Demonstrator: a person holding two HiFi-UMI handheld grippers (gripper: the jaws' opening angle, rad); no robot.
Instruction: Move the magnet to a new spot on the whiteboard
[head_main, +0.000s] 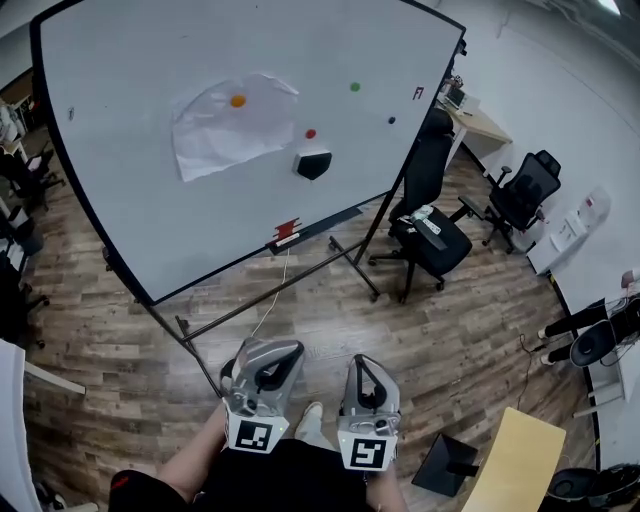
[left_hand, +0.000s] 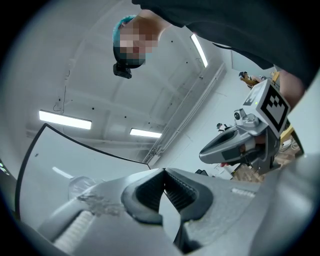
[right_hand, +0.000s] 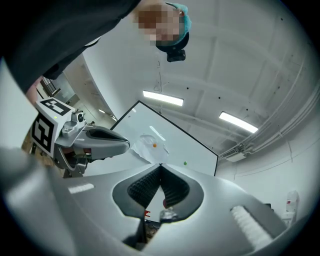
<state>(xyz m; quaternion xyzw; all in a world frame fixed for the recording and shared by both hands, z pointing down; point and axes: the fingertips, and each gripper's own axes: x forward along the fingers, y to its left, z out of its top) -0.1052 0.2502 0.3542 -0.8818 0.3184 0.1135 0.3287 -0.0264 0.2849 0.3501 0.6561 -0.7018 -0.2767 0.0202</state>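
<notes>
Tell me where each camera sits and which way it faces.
Head view: worn by the person, facing down at the whiteboard; left gripper and right gripper show below.
Left gripper view: on that gripper, facing up at the ceiling; right gripper shows.
Right gripper view: likewise, facing the whiteboard; left gripper shows.
Shared: head and right gripper views show the orange magnet.
</notes>
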